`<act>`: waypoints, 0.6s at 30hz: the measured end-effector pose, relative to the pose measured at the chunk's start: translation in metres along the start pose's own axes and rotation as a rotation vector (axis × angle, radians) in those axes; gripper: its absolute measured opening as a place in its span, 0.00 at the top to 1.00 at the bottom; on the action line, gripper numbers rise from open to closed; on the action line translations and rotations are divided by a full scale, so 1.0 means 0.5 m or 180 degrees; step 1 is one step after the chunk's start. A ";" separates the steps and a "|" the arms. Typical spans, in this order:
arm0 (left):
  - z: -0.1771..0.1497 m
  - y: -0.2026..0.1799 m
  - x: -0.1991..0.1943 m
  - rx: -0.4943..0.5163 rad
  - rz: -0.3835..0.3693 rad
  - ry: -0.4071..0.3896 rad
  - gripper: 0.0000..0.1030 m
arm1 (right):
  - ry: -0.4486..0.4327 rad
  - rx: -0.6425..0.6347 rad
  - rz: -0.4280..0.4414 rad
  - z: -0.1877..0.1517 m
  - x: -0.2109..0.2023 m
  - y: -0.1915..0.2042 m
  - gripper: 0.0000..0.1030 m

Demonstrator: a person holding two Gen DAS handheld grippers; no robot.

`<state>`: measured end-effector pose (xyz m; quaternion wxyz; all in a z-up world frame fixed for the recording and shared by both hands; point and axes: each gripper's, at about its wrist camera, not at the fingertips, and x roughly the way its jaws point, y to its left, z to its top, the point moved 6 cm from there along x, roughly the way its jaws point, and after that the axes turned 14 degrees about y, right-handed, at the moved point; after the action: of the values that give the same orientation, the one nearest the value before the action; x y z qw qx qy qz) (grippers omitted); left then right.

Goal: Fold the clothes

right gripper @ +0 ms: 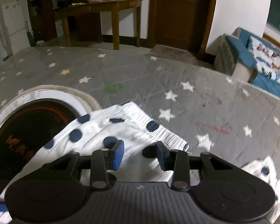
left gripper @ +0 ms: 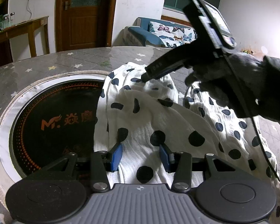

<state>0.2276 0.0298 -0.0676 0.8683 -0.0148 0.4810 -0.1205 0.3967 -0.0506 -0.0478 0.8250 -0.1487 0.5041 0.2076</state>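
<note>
Folding underway: spotted white garment (left gripper: pixel 155 115) lies rumpled on star-print table cover (left gripper: pixel 46 63), one edge over inset induction hob (left gripper: pixel 52 123) | left gripper (left gripper: pixel 141 155) jaws apart astride a raised fold | right gripper (right gripper: pixel 141 155) apart over ribbed hem, possibly not touching (blurred) | next: pinch hem, carry it across.

Crinkled white cloth with dark dots, that's the garment (left gripper: pixel 149 115), soft and matt. Under it a quilted grey table cover (left gripper: pixel 84 59) with stars, dull finish. At nine o'clock a glossy black glass cooktop (left gripper: pixel 52 123). Matt black plastic left gripper (left gripper: pixel 141 155), blue rubbery pads (left gripper: pixel 116 155).
</note>
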 end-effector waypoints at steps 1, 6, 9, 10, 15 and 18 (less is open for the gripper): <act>0.000 0.000 0.000 -0.0001 0.0002 -0.0002 0.54 | -0.0011 0.0006 -0.0046 0.007 0.004 0.000 0.65; -0.001 0.004 -0.001 0.0003 0.0023 -0.0009 0.54 | -0.0076 -0.0020 -0.0311 0.044 0.028 -0.003 0.72; -0.001 0.004 0.000 0.0004 0.0035 -0.0010 0.54 | -0.0128 -0.0101 -0.0511 0.069 0.044 -0.004 0.71; -0.001 0.004 0.001 0.0007 0.0043 -0.0010 0.54 | -0.0142 -0.0110 -0.0558 0.076 0.047 -0.005 0.70; -0.003 0.006 0.001 0.0000 0.0074 -0.0009 0.54 | -0.0192 -0.0104 -0.0711 0.105 0.052 -0.009 0.65; -0.003 0.005 0.001 -0.0005 0.0086 -0.0002 0.54 | -0.0272 -0.0062 -0.0624 0.110 0.030 -0.008 0.65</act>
<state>0.2273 0.0320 -0.0690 0.8700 -0.0090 0.4809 -0.1084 0.4470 -0.0261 -0.0364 0.8607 -0.1963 0.4494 0.1369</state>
